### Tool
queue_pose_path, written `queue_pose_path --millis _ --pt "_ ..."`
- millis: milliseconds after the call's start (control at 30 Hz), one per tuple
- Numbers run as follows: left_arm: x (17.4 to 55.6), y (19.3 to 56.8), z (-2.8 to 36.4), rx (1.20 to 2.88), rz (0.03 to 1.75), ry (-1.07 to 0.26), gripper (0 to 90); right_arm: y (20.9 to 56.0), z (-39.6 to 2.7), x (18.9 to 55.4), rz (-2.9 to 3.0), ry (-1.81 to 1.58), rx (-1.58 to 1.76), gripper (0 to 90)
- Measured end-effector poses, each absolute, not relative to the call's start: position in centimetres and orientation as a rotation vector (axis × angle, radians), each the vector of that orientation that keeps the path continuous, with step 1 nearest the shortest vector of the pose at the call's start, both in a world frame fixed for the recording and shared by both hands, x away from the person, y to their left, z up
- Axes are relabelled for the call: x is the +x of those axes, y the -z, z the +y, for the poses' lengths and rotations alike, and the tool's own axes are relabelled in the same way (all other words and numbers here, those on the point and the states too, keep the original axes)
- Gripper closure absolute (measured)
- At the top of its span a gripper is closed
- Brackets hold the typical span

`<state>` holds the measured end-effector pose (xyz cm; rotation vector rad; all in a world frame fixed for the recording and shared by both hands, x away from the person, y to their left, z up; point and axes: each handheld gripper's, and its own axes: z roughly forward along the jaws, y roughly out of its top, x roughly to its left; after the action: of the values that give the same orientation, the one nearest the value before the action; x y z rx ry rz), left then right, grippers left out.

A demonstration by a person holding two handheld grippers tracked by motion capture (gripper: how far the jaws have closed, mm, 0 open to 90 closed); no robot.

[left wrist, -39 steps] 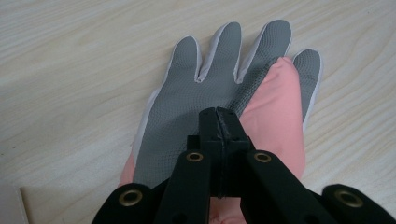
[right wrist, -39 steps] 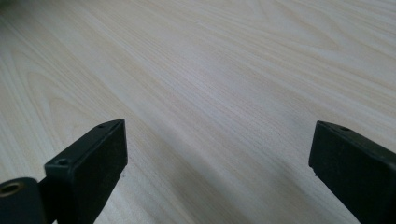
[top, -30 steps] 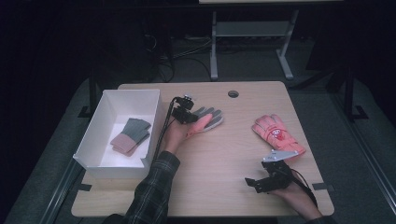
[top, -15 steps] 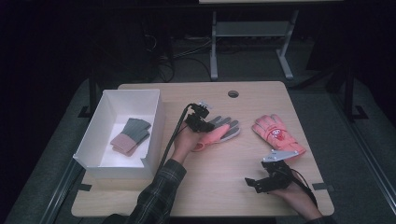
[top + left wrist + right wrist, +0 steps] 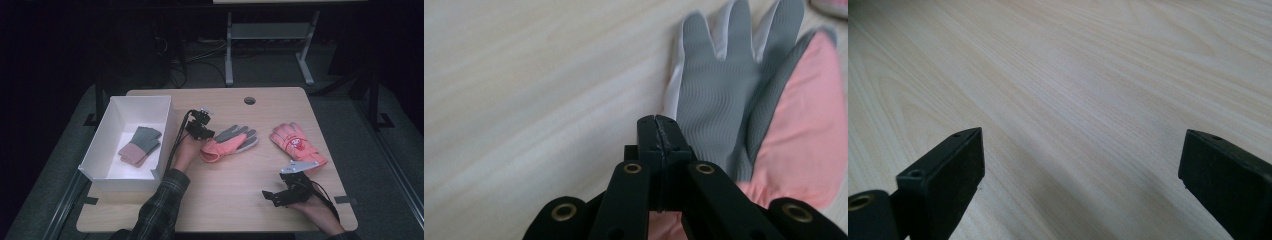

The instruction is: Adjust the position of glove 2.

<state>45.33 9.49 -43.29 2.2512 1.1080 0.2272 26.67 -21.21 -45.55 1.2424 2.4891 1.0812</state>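
1. The grey-palmed pink glove lies palm up near the middle of the wooden table, fingers pointing toward the far right, cuff toward the white box.
2. The left gripper sits at the glove's cuff end. In the left gripper view its jaws are pressed together, and the glove spreads out just beyond and to the right of the tips. Whether a fold of cuff fabric is pinched between them cannot be told.
3. The right gripper rests low near the table's front right, well apart from both gloves, with its jaws wide and nothing but bare wood between them.
4. A second pink glove, back side up, lies to the right of the first.
5. The white box at the left holds a folded pair of grey and pink knit gloves.
6. Judged step: handling this glove by its cuff, likely to sort it. The next move calls for a firm hold on the cuff, then a lift clear of the table so the fingers do not drag.
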Motion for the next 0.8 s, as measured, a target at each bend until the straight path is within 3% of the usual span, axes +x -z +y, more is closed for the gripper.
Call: queue_pose_path --millis 800 --pt "39.7 43.4 7.3 2.368 0.847 -0.047 89.7 45.6 -21.3 26.8 2.478 -1.085 1.238 4.4"
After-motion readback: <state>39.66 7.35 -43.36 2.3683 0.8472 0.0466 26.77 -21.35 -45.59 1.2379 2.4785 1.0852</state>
